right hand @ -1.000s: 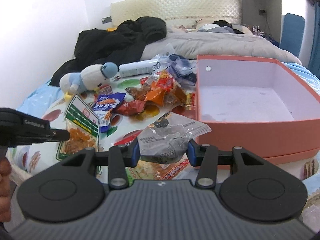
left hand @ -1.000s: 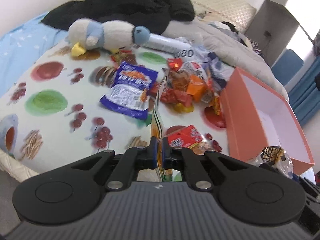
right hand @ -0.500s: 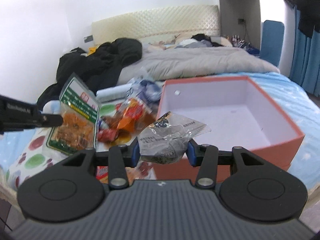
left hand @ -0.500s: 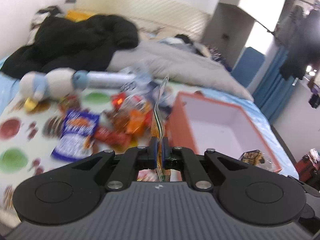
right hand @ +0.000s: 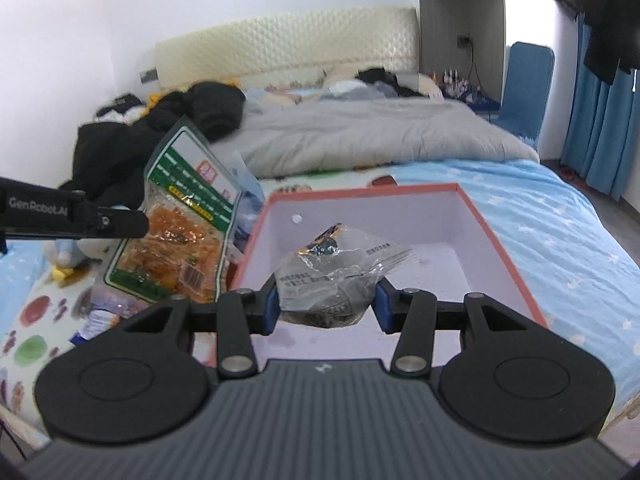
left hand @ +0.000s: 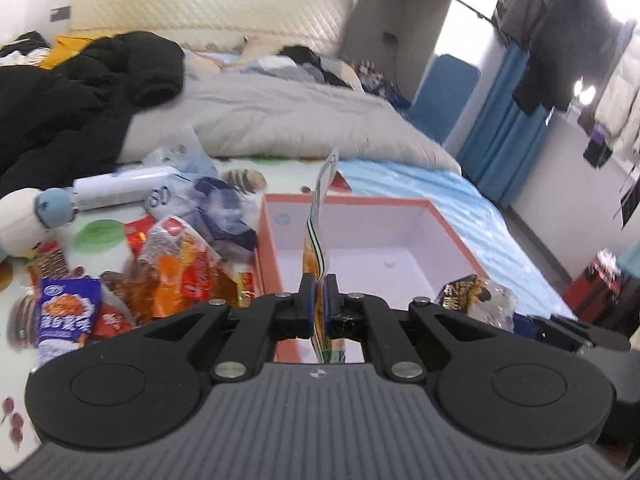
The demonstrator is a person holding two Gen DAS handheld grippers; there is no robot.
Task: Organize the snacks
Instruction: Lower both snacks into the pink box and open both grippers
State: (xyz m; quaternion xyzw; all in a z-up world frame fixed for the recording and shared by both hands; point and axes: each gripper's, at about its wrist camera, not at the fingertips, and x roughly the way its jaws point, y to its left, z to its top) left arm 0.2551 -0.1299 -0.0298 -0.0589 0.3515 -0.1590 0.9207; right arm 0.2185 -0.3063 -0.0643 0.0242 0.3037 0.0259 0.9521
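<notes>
My left gripper (left hand: 318,298) is shut on a flat green-and-orange snack bag (left hand: 319,232), seen edge-on and held upright over the near wall of the orange box (left hand: 452,232). The right wrist view shows that bag (right hand: 180,224) face-on, left of the box (right hand: 504,248), with the left gripper's fingers (right hand: 116,222) clamping it. My right gripper (right hand: 324,306) is shut on a clear crinkly packet with dark contents (right hand: 336,276), hanging above the box's white floor. That packet (left hand: 476,296) also shows at the right of the left wrist view.
A heap of loose snack packets (left hand: 180,264) lies left of the box on the printed sheet, with a blue-and-white bag (left hand: 64,312) nearest. A plush toy (left hand: 24,220) and a white tube (left hand: 120,192) lie behind. A black jacket (left hand: 80,92) and grey duvet (left hand: 288,120) cover the bed's far side.
Both grippers have risen and swung right from over the snack heap to above the orange box, each still holding its packet.
</notes>
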